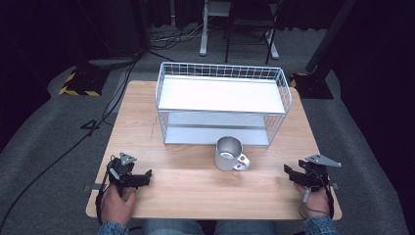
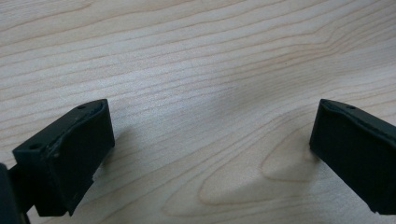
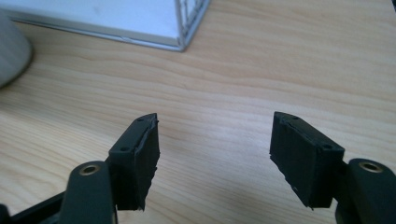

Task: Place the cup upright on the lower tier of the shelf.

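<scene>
A silver metal mug (image 1: pixel 228 153) stands upright on the wooden table (image 1: pixel 195 191), just in front of a white wire rack (image 1: pixel 222 95); its handle points to the front right. My left gripper (image 1: pixel 147 177) rests near the front left corner, held by a hand, jaws pointing right. In the left gripper view it (image 2: pixel 212 109) is open wide over bare wood. My right gripper (image 1: pixel 288 174) rests near the front right corner, pointing left toward the mug. In the right gripper view it (image 3: pixel 215 119) is open, with the mug's side (image 3: pixel 11 51) at the far left.
The rack has two shelves, both bare, and takes up the back middle of the table; its lower corner (image 3: pixel 182 37) lies ahead of my right gripper. Cables (image 1: pixel 63 152) run over the grey floor at the left. A chair and table legs (image 1: pixel 203 34) stand behind.
</scene>
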